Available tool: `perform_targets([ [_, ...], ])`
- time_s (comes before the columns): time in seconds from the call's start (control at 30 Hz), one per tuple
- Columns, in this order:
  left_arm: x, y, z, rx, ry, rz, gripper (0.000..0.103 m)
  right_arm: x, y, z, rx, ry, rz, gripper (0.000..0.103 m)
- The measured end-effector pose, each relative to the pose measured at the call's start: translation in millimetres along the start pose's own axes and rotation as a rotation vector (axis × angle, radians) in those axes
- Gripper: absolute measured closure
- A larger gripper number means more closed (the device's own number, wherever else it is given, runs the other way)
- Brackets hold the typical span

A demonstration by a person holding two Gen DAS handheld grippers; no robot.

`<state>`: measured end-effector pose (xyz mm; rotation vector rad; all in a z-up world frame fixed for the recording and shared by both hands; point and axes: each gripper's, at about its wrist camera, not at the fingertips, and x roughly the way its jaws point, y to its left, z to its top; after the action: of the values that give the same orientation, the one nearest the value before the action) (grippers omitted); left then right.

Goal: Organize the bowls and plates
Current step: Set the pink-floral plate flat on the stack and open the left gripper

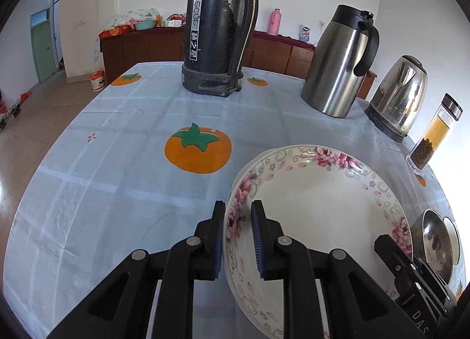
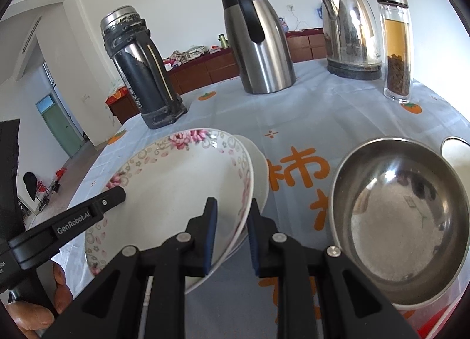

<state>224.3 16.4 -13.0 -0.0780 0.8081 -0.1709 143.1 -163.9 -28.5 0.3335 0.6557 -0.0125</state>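
Left gripper (image 1: 238, 239) clamped, right gripper (image 2: 232, 236) clamped — both angled downward

Glossy glazed ceramic plate (image 1: 317, 206) at lower right; polished metal bowl (image 2: 399, 221); smooth, sheeny cloth (image 1: 117, 162) over the worktop.

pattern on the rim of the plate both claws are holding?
Pink flowers with grey scrolls and small petals on white, around the plate rim. Clearest in the left wrist view.
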Motion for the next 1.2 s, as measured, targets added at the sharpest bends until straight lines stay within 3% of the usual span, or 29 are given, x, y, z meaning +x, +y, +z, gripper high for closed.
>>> perform_targets([
  [0.8, 10.2, -2.0, 0.4, -0.004, 0.005, 0.033, 0.084, 10.6, 7.6, 4.6, -0.05, 0.004, -0.043, 0.081],
  [1.07, 14.5, -4.4, 1.4, 0.005, 0.018, 0.037, 0.081, 13.4, 5.9, 6.7, -0.05, 0.001, -0.051, 0.079],
  [1.2, 17.1, -8.1, 0.4, 0.017, 0.017, 0.047, 0.074, 15.0, 6.6, 7.2, -0.056, -0.005, -0.059, 0.079],
])
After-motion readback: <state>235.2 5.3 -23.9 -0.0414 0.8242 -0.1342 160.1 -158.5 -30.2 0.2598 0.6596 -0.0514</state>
